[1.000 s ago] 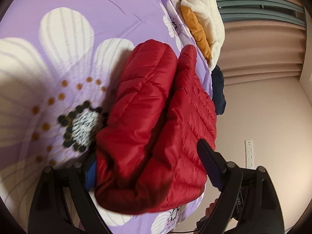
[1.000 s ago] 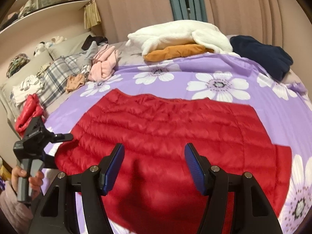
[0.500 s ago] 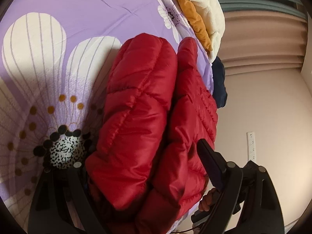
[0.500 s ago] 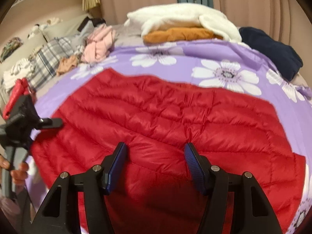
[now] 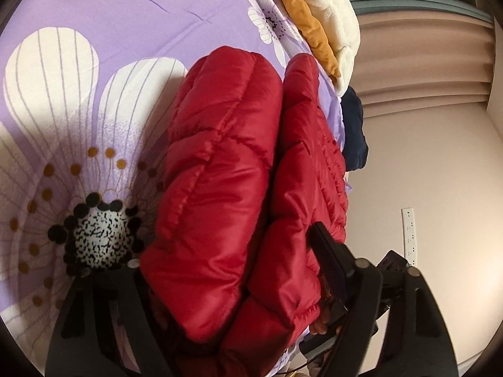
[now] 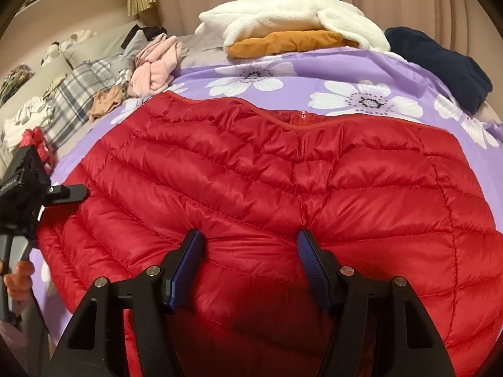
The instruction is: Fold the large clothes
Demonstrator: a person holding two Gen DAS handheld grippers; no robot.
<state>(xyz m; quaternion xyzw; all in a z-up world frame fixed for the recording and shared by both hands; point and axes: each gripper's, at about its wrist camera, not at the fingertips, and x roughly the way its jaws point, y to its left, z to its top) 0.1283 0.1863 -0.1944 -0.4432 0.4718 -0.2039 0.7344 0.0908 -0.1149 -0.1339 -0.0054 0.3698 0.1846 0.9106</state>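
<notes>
A red puffer jacket [image 6: 283, 169] lies spread flat on the purple flowered bedspread [image 6: 314, 69]. In the left wrist view its side is bunched into a thick roll [image 5: 220, 188]. That roll fills my left gripper [image 5: 226, 251], whose jaws are closing; the right finger [image 5: 327, 251] dents the fabric and the left finger is buried under it. My right gripper [image 6: 248, 238] rests low on the jacket's near edge. Its blue pads [image 6: 188, 257] stand apart with puffy fabric rising between them, not pinched. One finger of the left gripper [image 6: 67, 192] shows at the jacket's left side.
At the far side of the bed lie a white fleece [image 6: 292, 15] over an orange garment [image 6: 283, 40] and a navy garment [image 6: 440, 62]. Pink clothes [image 6: 154, 66] and a plaid piece [image 6: 75, 94] sit at the left. A hand [image 6: 17, 279] holds the left gripper's handle.
The left gripper's fingers have drawn inward on the bunched jacket, which now fills more of its view. The right gripper has sunk toward the jacket's near edge, its opening unchanged.
</notes>
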